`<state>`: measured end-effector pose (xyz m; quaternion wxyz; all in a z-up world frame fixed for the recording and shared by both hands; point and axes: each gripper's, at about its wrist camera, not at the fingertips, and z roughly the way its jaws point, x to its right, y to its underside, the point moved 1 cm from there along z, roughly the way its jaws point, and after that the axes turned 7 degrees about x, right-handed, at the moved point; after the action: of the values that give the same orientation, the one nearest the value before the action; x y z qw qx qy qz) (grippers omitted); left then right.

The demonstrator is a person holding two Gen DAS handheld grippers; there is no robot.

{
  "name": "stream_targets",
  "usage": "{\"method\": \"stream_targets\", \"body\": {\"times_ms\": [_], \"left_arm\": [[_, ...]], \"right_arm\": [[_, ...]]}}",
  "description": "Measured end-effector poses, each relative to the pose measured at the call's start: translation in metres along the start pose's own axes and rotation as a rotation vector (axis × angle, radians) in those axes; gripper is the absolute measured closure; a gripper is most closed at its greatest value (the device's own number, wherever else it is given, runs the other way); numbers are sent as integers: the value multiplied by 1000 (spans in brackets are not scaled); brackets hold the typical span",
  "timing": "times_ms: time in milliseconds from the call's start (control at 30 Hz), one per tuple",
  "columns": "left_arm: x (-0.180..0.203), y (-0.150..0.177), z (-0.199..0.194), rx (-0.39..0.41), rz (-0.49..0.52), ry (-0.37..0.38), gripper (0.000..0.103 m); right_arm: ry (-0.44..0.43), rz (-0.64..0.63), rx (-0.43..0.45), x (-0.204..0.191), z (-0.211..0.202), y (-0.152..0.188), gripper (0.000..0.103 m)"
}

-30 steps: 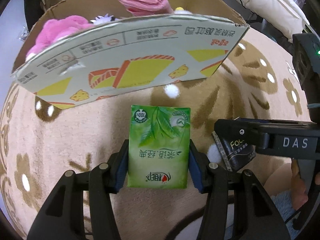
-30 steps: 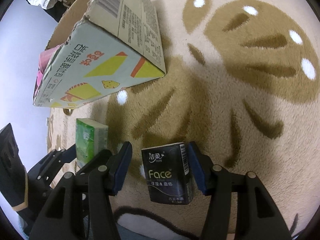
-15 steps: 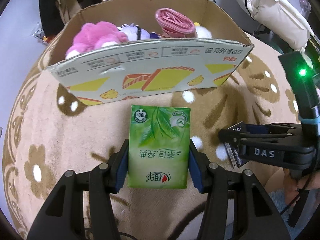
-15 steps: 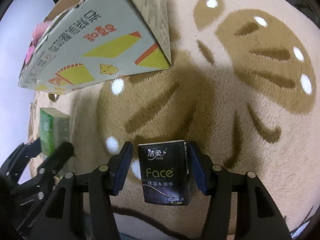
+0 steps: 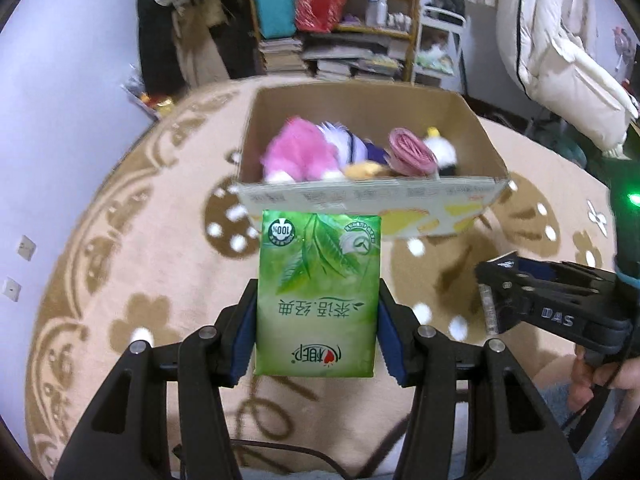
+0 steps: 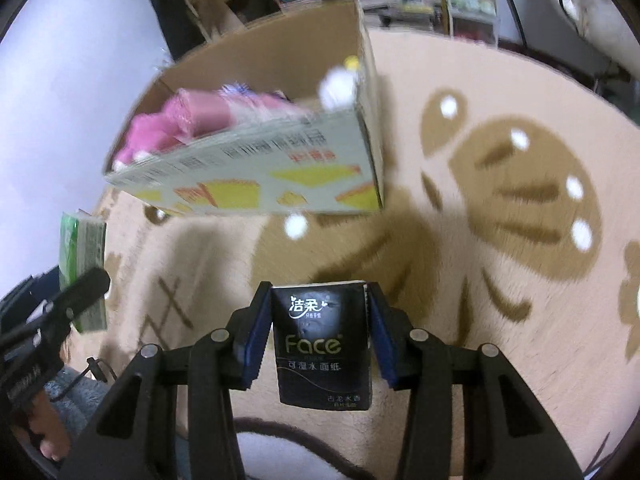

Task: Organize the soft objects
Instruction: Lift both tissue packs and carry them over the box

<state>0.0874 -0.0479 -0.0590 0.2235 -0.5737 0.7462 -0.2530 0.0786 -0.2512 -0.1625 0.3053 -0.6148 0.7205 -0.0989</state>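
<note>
left view: shelf (image 5: 336, 12); right view: black pack (image 6: 322, 346) label.

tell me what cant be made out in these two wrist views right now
- Cardboard box floor: both views, hidden by the near wall and the plush toys.
- Toys in the box: right wrist view, motion blur smears them into pink and white patches.
- Black tissue pack: left wrist view, only an edge shows behind the right gripper.
- Green tissue pack front: right wrist view, turned side-on, partly behind the left gripper.
</note>
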Motion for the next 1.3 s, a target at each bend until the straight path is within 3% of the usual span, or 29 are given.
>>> {"method": "stream_targets", "body": {"times_ms": [233,567,867,1300], "left_arm": [[-21,-16,-21,59,-33,-39,51],[-31,-43,-40,96,-80,-24,51],[-36,-78,-45,146,-35,-72,51],[-58,-105,-14,162,-22,-155,51]], "right_arm": [[-57,-9,171,-7,-50,-20,55],[-133,-39,290,-24,-87,-59,55],[-161,-89,333,-43,-91,-89,54],[-183,-78,366,-44,-84,-126,54]]}}
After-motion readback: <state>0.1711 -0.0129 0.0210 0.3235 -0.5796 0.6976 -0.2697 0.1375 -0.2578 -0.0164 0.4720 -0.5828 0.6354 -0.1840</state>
